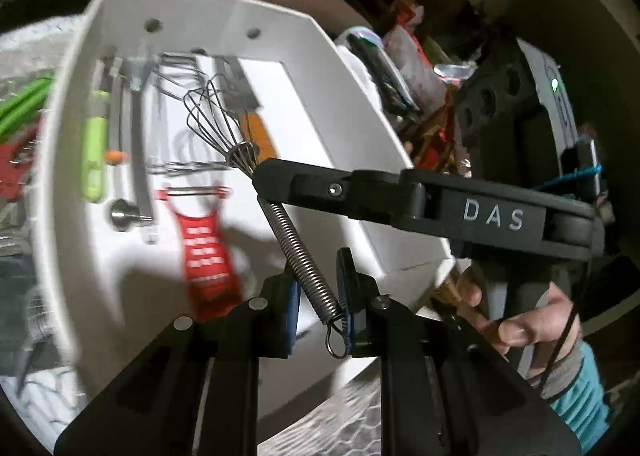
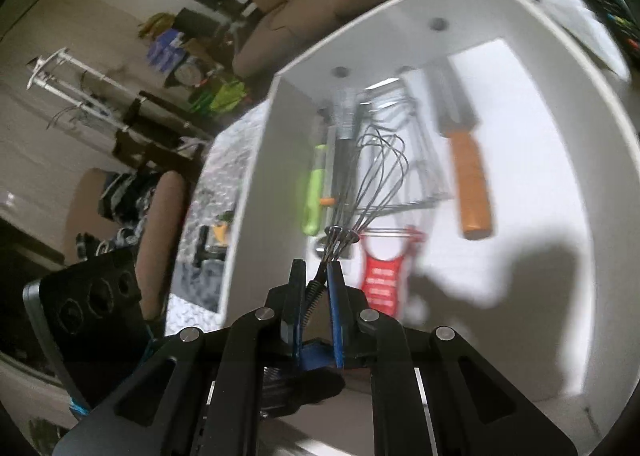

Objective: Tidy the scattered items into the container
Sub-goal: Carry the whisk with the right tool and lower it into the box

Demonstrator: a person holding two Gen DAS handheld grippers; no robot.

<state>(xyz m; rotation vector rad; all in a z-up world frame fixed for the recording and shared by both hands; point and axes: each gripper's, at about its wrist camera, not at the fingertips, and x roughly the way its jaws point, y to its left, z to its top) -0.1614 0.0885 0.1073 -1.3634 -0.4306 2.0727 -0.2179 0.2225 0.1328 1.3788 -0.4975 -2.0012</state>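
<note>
Most utensils already lie in the white container (image 1: 120, 7): a red peeler (image 1: 204, 248), an orange-handled knife (image 2: 470, 183), a green-handled tool (image 1: 94, 151). The whisk (image 1: 216, 119) hangs above them, its coiled handle pinched near the head by the right tongs (image 2: 316, 276). The left tongs (image 1: 320, 296) flank the handle's end slightly apart; lowering it appears to be what remains.

Wire whisk (image 1: 216, 123) with coiled spring handle: tilted, balloon end over the white container (image 1: 344, 95), held off its floor. Inside: red peeler (image 1: 206, 248) near front, orange-handled knife (image 2: 468, 183) toward right wall, green-handled tool (image 1: 94, 159) by left wall.
</note>
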